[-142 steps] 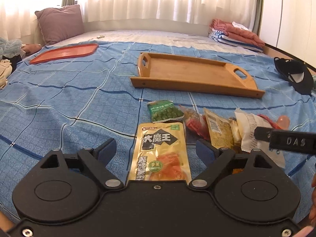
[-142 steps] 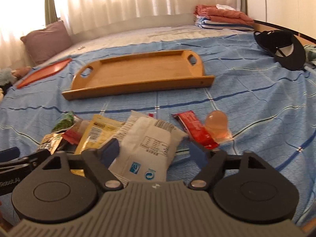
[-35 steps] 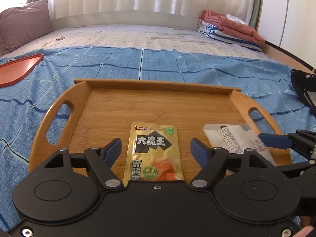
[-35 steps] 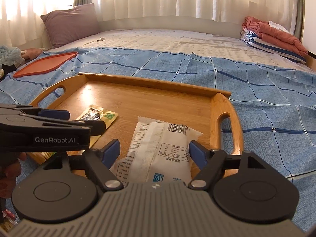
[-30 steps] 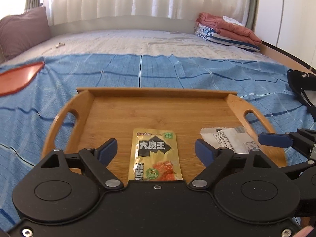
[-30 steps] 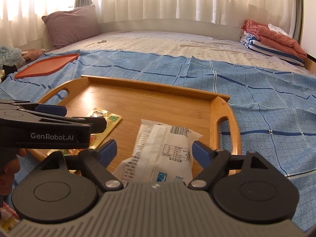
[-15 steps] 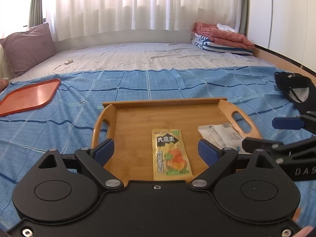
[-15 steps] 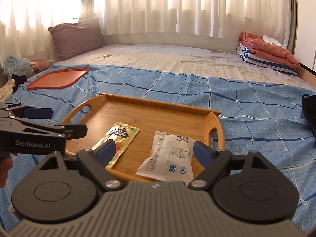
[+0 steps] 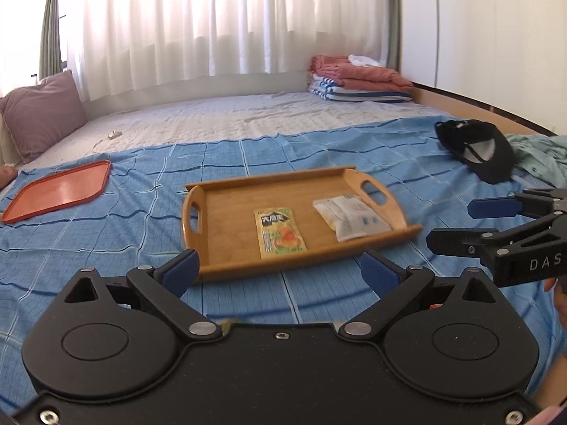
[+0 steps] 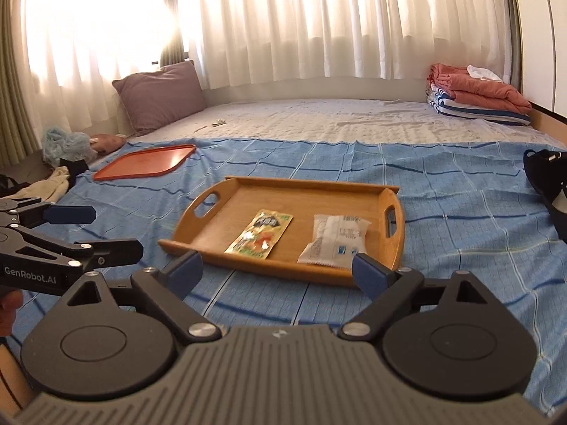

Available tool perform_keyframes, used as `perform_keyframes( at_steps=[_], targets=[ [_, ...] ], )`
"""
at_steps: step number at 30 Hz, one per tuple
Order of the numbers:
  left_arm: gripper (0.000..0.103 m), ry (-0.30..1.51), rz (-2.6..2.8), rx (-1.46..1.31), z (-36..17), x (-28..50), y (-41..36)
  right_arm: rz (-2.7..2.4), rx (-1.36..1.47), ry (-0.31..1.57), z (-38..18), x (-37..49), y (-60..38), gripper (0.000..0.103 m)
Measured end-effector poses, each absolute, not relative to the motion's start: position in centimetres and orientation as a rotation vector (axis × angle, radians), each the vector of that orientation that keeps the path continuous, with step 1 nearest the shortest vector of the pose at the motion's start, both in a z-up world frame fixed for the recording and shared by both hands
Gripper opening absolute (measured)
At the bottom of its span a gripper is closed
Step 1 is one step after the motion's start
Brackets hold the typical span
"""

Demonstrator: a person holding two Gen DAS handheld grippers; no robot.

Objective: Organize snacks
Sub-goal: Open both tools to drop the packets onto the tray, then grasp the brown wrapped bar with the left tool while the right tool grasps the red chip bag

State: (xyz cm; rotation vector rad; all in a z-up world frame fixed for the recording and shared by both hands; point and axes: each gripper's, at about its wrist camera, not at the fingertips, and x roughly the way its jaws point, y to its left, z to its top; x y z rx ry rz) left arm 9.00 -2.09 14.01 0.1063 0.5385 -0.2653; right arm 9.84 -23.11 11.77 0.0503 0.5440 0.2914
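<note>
A wooden tray (image 9: 226, 237) (image 10: 212, 226) with two handle slots lies on the blue checked bedspread. In it lie a yellow snack packet (image 9: 280, 232) (image 10: 260, 235) and, to its right, a white snack packet (image 9: 354, 217) (image 10: 335, 241). My left gripper (image 9: 280, 272) hangs above the bedspread on the near side of the tray, jaws opening, nothing between them. My right gripper (image 10: 276, 272) is also back from the tray, jaws opening and empty. Each gripper shows from the side in the other's view: the right gripper (image 9: 450, 225), the left gripper (image 10: 117, 230).
An orange tray (image 9: 58, 191) (image 10: 145, 161) lies at the far left. A black cap (image 9: 478, 150) (image 10: 547, 191) sits at the right. Folded towels (image 9: 358, 79) (image 10: 475, 97) and a mauve pillow (image 9: 39, 109) (image 10: 161, 92) lie at the far edge.
Both grippers have pulled back and risen from the tray, leaving the yellow and white packets lying in it. Both sets of jaws have spread a little wider.
</note>
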Motion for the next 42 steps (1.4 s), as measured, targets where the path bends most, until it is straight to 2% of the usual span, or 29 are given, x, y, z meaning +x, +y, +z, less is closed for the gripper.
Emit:
perform_keyframes(
  at_steps=[9, 21, 42],
  targets=[
    [0.099, 0.522, -0.236, 0.073, 13.0, 3.1, 0.9, 0.32, 0.04, 0.551, 9.8, 3.8, -22.8, 0.098],
    [0.1, 0.519, -0.196, 0.081, 8.3, 1.0, 1.4, 0.358, 0.028, 0.562, 4.5, -0.9, -19.0, 0.1],
    [0.098, 0.647, -0.117, -0.035, 1.7, 5.9, 2.4, 0.326, -0.044, 0.556, -0.1, -1.0, -14.4, 0.103]
  ],
)
